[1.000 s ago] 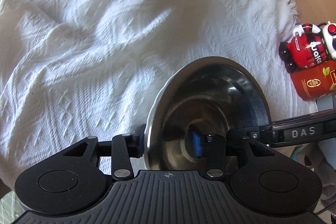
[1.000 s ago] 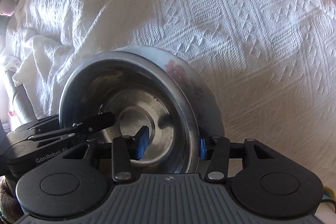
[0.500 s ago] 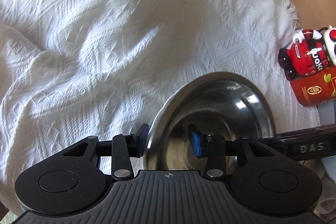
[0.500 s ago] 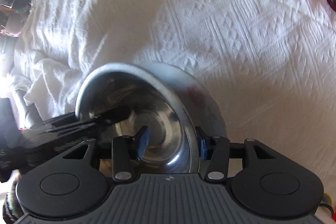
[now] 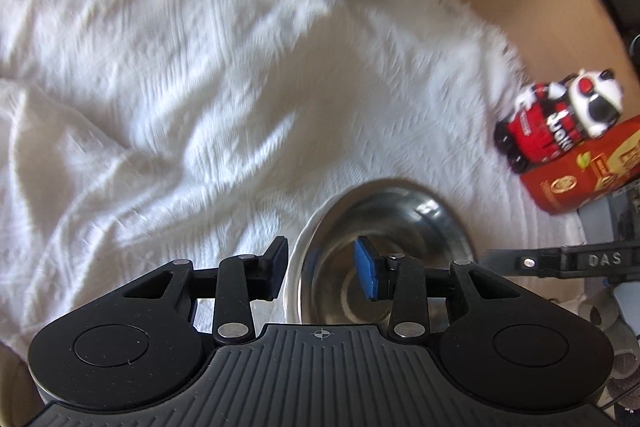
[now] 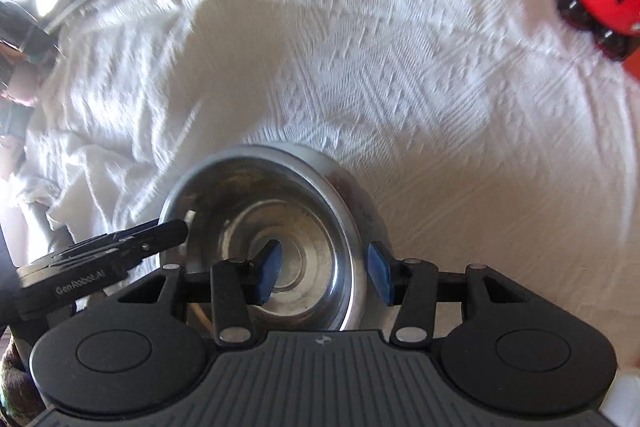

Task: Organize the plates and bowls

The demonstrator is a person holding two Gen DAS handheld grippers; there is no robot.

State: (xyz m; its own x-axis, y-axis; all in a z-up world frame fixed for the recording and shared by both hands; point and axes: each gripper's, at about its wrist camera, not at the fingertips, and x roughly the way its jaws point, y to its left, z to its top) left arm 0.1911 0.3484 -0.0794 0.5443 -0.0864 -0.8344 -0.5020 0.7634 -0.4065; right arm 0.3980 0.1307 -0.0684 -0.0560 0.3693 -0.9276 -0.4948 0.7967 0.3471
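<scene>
- The steel bowl [image 5: 390, 227] sat nested in a white ceramic bowl [image 6: 360, 195] with a faint pink flower on its side, the stack just over the white textured cloth [image 5: 180, 87], with a gripper at each side. Whether it was touching the cloth or already clear of it, I couldn't tell.
- The left gripper [image 5: 324, 271] straddled the near rim, one finger outside, the blue pad [image 5: 366, 273] inside the steel bowl. Its jaws were closing but the pads didn't look pressed on the rim. If that side lagged, the load would've hung off the other grip and tipped.
- The right gripper [image 6: 324, 271] had the opposite rim between its pads and looked clamped on it, though blur made contact hard to confirm. Steel is slick, so a pinch on the rim could've slid.
- The two bowls were only nested, so any tilt might've let the steel one shift or rattle loose.
- Both views were smeared, so things were moving fast, which is bad news for ceramic.
- The red toy figure [image 5: 556, 123] and red box [image 5: 592, 167] stood close enough to get clipped by a swing that way.
</scene>
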